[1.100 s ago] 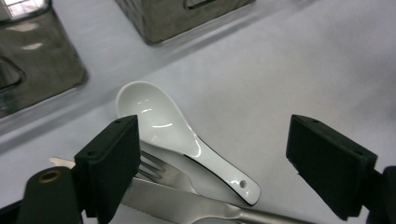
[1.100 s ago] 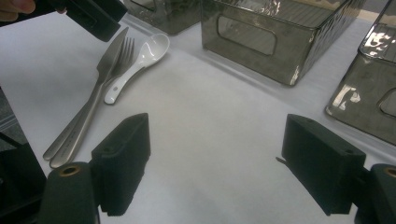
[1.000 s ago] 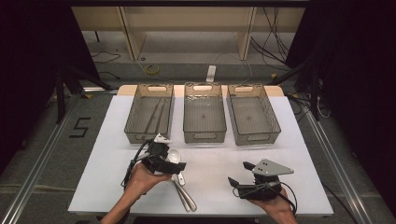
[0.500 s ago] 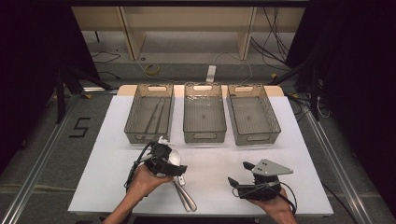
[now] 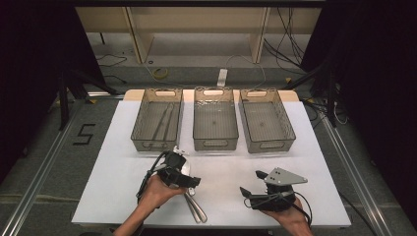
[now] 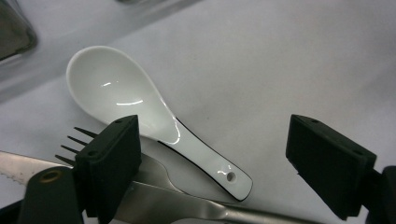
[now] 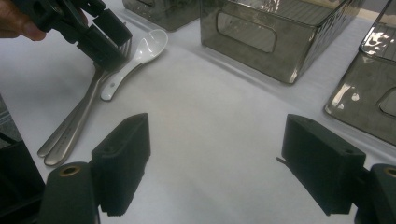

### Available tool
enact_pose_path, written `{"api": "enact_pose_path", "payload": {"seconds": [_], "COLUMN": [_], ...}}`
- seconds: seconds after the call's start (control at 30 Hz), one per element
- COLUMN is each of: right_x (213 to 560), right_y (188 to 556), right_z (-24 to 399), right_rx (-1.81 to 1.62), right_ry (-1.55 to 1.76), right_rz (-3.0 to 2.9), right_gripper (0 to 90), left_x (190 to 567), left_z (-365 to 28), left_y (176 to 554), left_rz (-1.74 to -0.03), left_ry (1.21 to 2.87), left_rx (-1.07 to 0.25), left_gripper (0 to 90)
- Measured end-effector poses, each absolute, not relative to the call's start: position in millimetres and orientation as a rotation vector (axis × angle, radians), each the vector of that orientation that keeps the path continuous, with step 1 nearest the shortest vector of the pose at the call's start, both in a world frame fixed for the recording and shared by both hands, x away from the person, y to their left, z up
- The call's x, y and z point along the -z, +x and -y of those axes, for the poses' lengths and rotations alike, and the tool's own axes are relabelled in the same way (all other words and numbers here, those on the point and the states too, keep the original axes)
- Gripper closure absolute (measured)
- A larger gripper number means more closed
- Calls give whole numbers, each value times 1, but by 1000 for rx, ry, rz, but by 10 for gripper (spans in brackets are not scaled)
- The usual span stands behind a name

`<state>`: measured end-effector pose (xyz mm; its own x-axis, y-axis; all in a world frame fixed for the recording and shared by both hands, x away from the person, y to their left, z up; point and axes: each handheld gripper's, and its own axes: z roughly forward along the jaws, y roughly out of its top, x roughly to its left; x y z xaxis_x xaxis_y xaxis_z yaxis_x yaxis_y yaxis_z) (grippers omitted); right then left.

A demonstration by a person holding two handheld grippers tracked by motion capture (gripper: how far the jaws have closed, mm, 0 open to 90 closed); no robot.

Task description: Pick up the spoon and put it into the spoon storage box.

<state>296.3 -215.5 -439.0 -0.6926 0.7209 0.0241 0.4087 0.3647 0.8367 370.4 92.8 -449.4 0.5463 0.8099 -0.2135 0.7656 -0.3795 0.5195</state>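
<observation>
Now lining up on the white ceramic spoon [image 6: 140, 116].
Left gripper [image 6: 224, 172] hangs spread astride its handle for pinching; right gripper [image 7: 224, 172] idles spread wide.

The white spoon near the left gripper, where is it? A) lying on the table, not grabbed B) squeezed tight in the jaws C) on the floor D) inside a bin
A: the white spoon lies flat on the white table, and the left gripper has its jaws wide open over the handle, not pinching it.
</observation>
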Motion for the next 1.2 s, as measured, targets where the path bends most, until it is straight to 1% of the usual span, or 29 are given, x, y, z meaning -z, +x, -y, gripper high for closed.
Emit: {"api": "enact_pose_path", "payload": {"seconds": [0.13, 0.4, 0.87, 1.2], "right_x": [439, 439, 438, 439], "right_y": [296, 296, 294, 294], "right_z": [215, 213, 211, 211], "right_rx": [-1242, -1237, -1232, -1225], "right_ry": [984, 972, 953, 950], "right_rz": [-2296, -2295, -2305, -2302], "right_gripper": [247, 247, 247, 250], "left_x": [452, 456, 464, 465], "left_z": [-89, -88, -83, -78], "left_y": [371, 373, 377, 380], "left_rz": [-1264, -1286, -1304, -1333], "left_ry": [2242, 2265, 2324, 2339], "left_rx": [-121, -98, -71, -125], "left_gripper": [176, 209, 225, 210]}}
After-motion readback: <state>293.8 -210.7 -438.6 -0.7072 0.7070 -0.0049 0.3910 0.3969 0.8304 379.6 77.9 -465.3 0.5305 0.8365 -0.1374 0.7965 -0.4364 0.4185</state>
